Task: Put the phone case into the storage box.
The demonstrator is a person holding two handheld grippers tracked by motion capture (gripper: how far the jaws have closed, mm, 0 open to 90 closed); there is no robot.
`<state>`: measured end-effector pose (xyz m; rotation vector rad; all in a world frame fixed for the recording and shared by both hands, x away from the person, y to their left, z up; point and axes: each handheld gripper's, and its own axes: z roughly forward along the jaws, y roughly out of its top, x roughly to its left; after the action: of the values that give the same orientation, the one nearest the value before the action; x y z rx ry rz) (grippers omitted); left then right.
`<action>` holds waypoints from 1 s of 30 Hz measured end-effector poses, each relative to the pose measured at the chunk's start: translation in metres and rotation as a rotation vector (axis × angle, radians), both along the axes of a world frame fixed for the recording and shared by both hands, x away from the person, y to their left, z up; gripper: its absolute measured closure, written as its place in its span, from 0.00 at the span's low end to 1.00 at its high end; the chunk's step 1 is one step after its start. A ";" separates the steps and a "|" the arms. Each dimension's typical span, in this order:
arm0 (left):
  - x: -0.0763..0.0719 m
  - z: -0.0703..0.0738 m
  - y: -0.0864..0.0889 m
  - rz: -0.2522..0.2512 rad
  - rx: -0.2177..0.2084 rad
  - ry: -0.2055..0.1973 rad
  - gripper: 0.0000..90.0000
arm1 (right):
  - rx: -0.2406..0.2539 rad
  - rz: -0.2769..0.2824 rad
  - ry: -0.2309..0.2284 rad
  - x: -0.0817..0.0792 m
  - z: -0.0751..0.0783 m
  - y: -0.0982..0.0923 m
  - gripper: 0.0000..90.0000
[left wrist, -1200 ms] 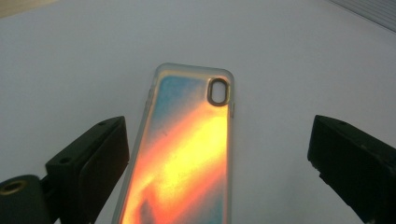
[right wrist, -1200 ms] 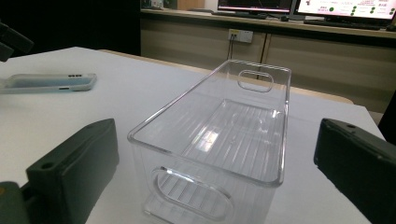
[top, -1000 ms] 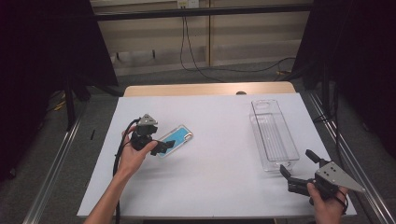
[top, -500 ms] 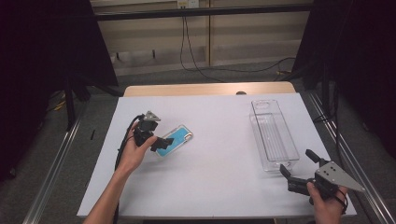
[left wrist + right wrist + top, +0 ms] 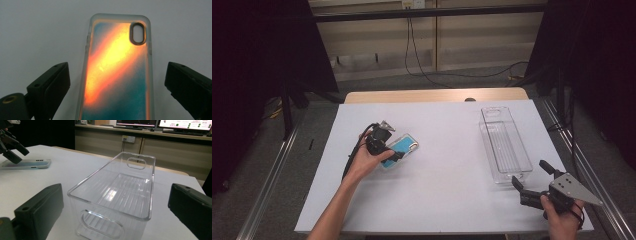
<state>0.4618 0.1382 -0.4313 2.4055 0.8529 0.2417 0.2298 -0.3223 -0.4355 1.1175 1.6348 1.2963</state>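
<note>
A light, stiff phone case (image 5: 117,72) (likely slick) lies flat at the white table's (image 5: 442,200) left, between the left gripper's (image 5: 394,152) spread jaws; its long edges look the best hold. That gripper has edged slightly nearer. Far right, the right gripper (image 5: 532,182) waits agape before the clear bin (image 5: 117,192).

Clear-edged phone case (image 5: 117,72) with orange and teal swirl, oval camera hole at far end, lying flat on white table (image 5: 447,165), left of centre.
</note>
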 end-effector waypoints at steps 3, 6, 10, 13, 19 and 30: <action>0.001 -0.003 -0.002 -0.011 0.015 0.011 0.07 | 0.000 0.001 0.001 0.000 0.000 0.000 0.00; 0.003 -0.003 -0.003 -0.030 0.021 0.020 0.06 | -0.002 0.004 0.003 0.000 0.000 0.000 0.00; 0.003 -0.006 -0.007 -0.052 0.045 0.031 0.07 | -0.001 0.006 0.003 0.000 0.000 0.000 0.00; 0.004 -0.009 -0.009 -0.045 0.055 0.045 0.08 | -0.004 0.007 -0.003 0.000 0.000 0.000 0.00; 0.007 -0.014 -0.009 -0.043 0.052 0.049 0.12 | 0.002 0.004 -0.006 -0.001 0.001 0.000 0.00; 0.010 -0.013 -0.012 -0.037 0.080 0.068 0.13 | -0.002 0.015 -0.005 0.000 0.000 0.002 0.00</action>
<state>0.4715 0.1263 -0.4447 2.5145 0.8431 0.1833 0.2300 -0.3201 -0.4352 1.1023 1.6437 1.3053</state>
